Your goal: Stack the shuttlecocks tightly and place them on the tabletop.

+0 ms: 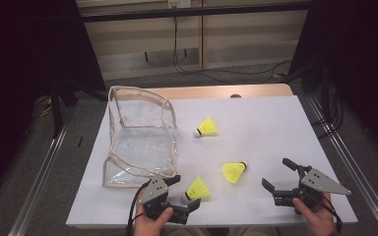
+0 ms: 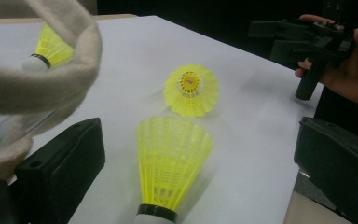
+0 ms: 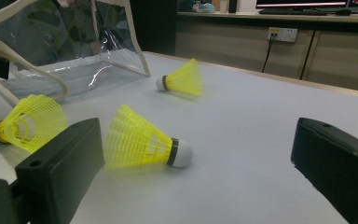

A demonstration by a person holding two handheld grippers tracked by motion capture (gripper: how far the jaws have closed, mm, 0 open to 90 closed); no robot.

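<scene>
Clear pouch [image 1: 140, 142] | holds nothing | three yellow shuttlecocks [image 1: 234, 171] outside on table

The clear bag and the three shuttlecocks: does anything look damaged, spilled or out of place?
Nothing looks damaged. The clear bag sags at a slant with its mouth open. The three yellow shuttlecocks lie on their sides, scattered on the white table outside the bag.

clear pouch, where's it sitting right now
In the high view the clear pouch stands on the table's left side, just beyond the left hand-held gripper, with the nearest yellow shuttlecock off its near right corner.
</scene>
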